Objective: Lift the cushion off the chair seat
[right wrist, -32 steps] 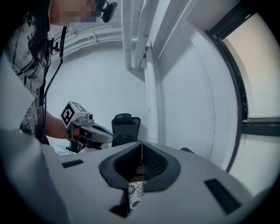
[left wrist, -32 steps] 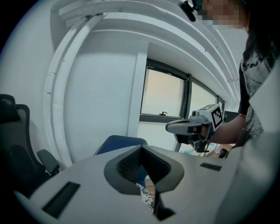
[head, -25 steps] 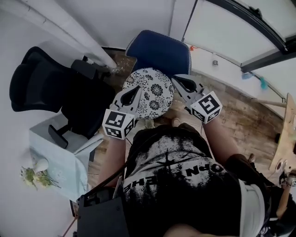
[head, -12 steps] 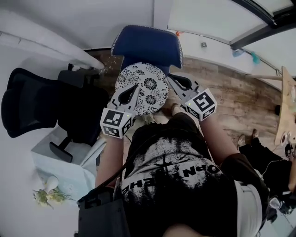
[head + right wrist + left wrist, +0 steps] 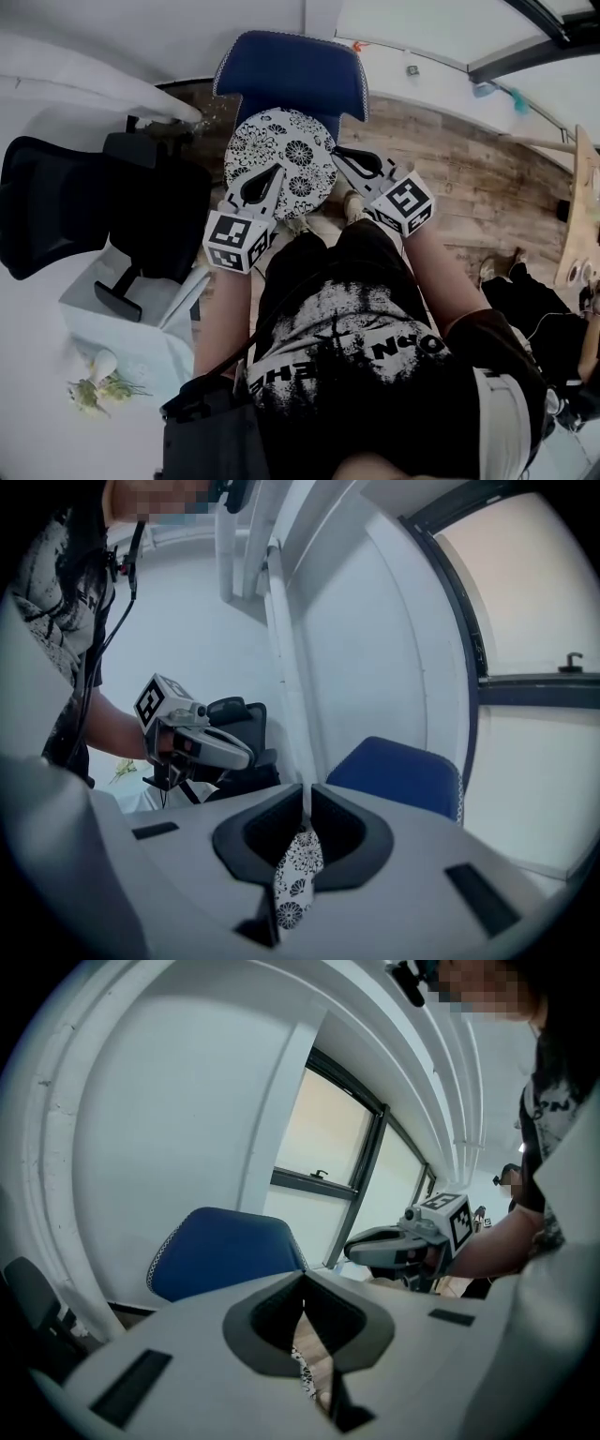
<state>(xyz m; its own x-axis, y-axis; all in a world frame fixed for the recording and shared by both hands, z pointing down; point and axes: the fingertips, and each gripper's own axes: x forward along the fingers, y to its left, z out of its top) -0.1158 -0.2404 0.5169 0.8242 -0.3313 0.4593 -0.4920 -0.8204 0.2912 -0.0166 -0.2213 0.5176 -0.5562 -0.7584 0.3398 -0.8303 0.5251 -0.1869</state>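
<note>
Head view: round patterned cushion (image 5: 281,155) pinched at opposite rims by left tool (image 5: 277,172) and right tool (image 5: 339,153), in front of the blue chair (image 5: 291,80); contact with the seat unclear. Left gripper view, then right gripper view: clenched on a sliver of patterned edge each. Probably mid-lift; next, raise both together, level, clear of the seat.

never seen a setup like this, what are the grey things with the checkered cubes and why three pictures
There is no robot here. A person stands over a blue chair, holding a two-jaw gripper in each hand; the marked cubes are part of those tools. The head view comes from a camera on the person's head, looking steeply down. The other two views come from cameras riding on each gripper, looking along its jaws. The left gripper and right gripper each pinch an edge of a round patterned cushion over the seat; each gripper view shows fabric caught between shut jaws. Whether it touches the seat cannot be told. A black office chair stands beside.
</note>
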